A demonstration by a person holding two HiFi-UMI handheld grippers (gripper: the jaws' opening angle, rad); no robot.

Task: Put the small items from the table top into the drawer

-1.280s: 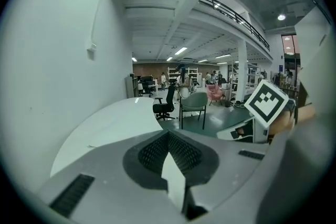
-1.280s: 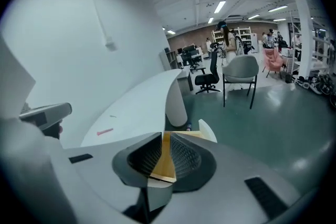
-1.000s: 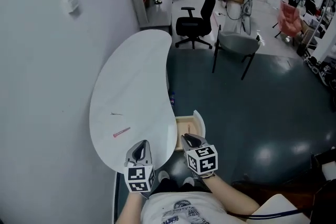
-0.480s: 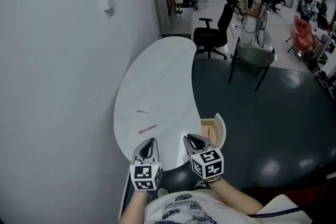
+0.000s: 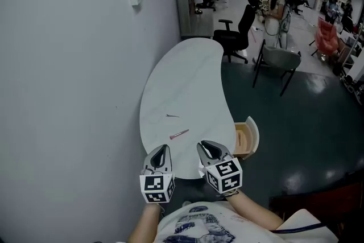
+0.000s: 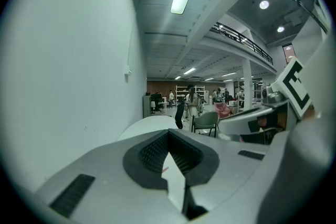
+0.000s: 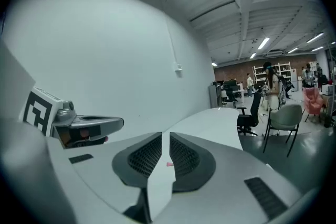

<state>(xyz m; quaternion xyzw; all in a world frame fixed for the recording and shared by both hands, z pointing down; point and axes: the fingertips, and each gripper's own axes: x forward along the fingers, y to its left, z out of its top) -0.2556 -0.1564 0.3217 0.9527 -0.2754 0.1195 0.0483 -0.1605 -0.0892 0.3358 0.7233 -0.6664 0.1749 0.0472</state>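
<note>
A white curved table [image 5: 187, 77] stands against the wall. On its near part lie a thin pink item [image 5: 178, 134] and a small dark pin-like item [image 5: 172, 116]. A light wooden drawer [image 5: 245, 139] stands pulled out at the table's right side; I cannot make out its inside. My left gripper [image 5: 160, 152] hovers over the table's near end, its tips touching, nothing in it. My right gripper [image 5: 209, 149] hovers beside it with a narrow slit between its jaws, empty. The pink item [image 7: 169, 164] shows through that slit, and it also shows below the left gripper [image 6: 168, 132] as the pink item [image 6: 165, 169].
A grey wall [image 5: 74, 94] runs along the table's left edge. A black office chair [image 5: 238, 31] and a grey chair [image 5: 281, 58] stand beyond the table's far end on the dark floor. Desks, shelves and people fill the back of the room.
Both grippers have moved forward and up over the table's near end. The pink item now lies just ahead of them, between the two. The drawer sits to the right of the right gripper.
</note>
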